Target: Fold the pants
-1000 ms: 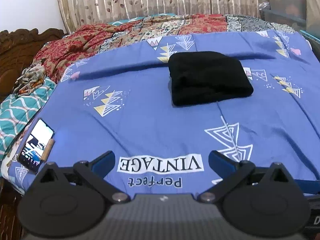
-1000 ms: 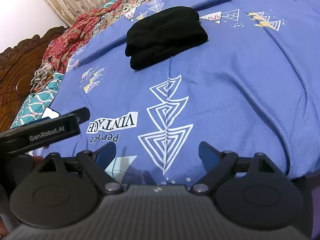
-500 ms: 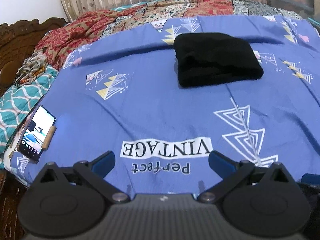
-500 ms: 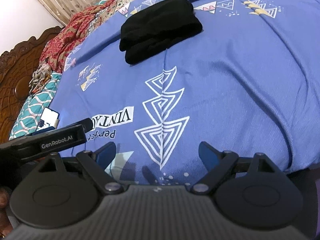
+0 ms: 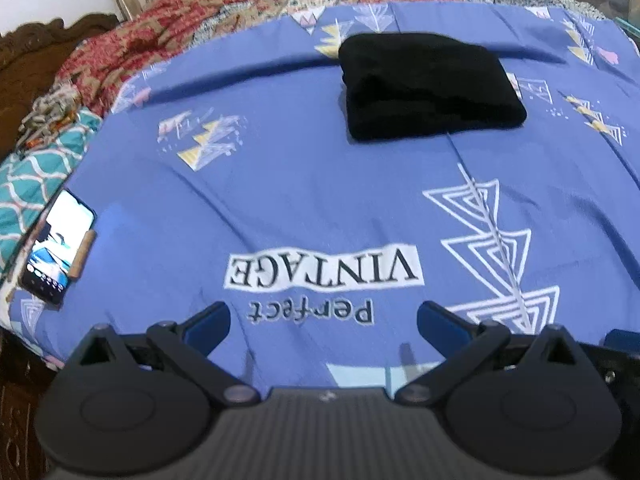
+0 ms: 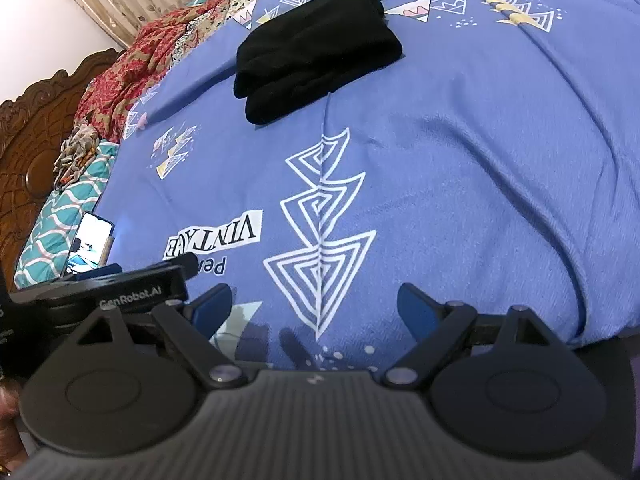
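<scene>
Black pants [image 5: 430,90] folded into compact stack, far side of blue bedsheet [image 5: 320,200], well apart from both tools. Left gripper [image 5: 322,320] jaws spread, empty; right gripper [image 6: 314,302] same. Phone [image 5: 58,246] near bed edge. Risk: nudging stack, top fold sliding loose.

My right gripper [image 6: 314,306] hangs spread and empty over the blue sheet [image 6: 460,168]. Folded black pants [image 6: 316,56] lie at twelve o'clock; a lit phone [image 6: 90,246] at nine.
</scene>
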### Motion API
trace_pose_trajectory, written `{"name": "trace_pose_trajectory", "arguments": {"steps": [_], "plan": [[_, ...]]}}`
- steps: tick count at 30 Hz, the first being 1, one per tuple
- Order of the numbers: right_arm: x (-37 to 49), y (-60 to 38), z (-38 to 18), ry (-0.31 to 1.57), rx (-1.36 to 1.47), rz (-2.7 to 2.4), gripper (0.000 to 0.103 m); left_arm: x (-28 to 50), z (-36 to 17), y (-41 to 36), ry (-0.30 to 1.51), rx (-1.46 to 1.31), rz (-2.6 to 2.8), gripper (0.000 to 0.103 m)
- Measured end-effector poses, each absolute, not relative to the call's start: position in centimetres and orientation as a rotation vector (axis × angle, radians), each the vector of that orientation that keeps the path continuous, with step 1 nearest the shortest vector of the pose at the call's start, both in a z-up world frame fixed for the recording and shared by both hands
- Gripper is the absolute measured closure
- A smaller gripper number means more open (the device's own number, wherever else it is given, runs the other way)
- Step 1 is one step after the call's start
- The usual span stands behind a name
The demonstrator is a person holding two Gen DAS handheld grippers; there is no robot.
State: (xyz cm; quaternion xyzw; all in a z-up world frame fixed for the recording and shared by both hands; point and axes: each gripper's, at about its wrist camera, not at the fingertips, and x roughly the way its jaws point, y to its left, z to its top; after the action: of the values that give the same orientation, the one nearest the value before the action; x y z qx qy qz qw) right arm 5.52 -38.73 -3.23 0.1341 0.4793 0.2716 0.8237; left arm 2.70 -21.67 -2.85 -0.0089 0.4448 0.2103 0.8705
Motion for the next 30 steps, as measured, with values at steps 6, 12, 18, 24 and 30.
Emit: {"name": "trace_pose_trajectory", "arguments": {"steps": [6, 12, 18, 24, 30], "plan": [[5.5, -38.7, -3.3, 1.022, 0.283, 0.572, 0.011, 3.0, -3.9, -21.6, 0.993, -0.044, 0.426, 0.0], [5.5, -38.6, -3.5, 1.03, 0.283, 0.567, 0.011, 3.1, -4.5, -21.7, 1.015, -0.035, 0.431, 0.0], [5.6, -38.6, -3.8, 1.038, 0.289, 0.558, 0.011, 3.3, -4.9, -21.4, 1.036, -0.037, 0.43, 0.0], [5.7, -38.6, -4.1, 1.047, 0.29, 0.553, 0.011, 3.6, -5.5, -21.4, 1.057, -0.036, 0.432, 0.0], [5.7, -38.6, -4.1, 1.036, 0.27, 0.545, 0.012, 3.7, -5.9, -21.3, 1.079, -0.041, 0.434, 0.0]]}}
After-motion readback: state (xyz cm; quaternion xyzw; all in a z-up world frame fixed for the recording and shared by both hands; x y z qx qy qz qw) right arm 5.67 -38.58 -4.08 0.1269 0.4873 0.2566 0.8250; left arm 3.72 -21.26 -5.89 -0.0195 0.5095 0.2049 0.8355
